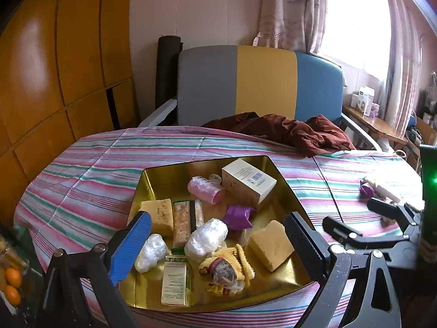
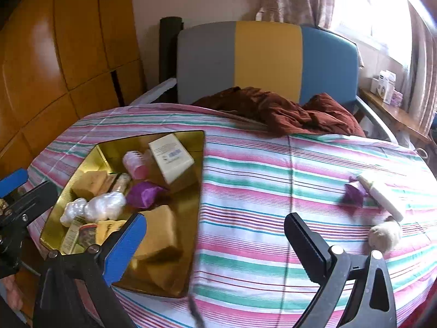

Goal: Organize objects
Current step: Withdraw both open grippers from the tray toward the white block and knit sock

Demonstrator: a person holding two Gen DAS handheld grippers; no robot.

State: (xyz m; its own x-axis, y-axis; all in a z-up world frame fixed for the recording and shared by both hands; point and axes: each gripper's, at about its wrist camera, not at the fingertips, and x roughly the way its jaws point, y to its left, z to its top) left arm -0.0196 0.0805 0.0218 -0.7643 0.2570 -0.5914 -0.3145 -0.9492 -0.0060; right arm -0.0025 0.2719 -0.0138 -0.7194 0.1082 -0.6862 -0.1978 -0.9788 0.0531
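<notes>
The white box (image 1: 248, 182) in the gold tray (image 1: 286, 191) carries a barcode and some small print, but the words are too small to read. The small carton (image 1: 174, 283) at the near edge of the tray has green lettering on its top flap and lines of text on its face, also not readable. Around them in the tray lie two yellow sponges (image 1: 271, 248), a pink roller (image 1: 203, 190), a purple wrapper (image 1: 238, 216), two clear plastic bundles (image 1: 206, 236) and a yellow cloth (image 1: 226, 269) with something dark wrapped on it that I cannot identify. The tray sits on a surface under a striped sheet (image 2: 259, 191); whether this is a bed or a bench is not clear. Outside the tray, on the right part of the sheet, are a second purple wrapper (image 2: 355, 192), a white tube (image 2: 382, 196) touching it, and a fuzzy beige ball (image 2: 385, 236) just beside the tube; the tube's label is washed out by the window light. A brown cloth (image 2: 286, 112) lies at the far edge. The left tool (image 1: 218, 248) is wide open over the near side of the tray and holds nothing. The right tool (image 2: 215, 243) is also wide open above the sheet, empty, between the tray and the loose things. The right-wrist view is blurred in its lower part.
</notes>
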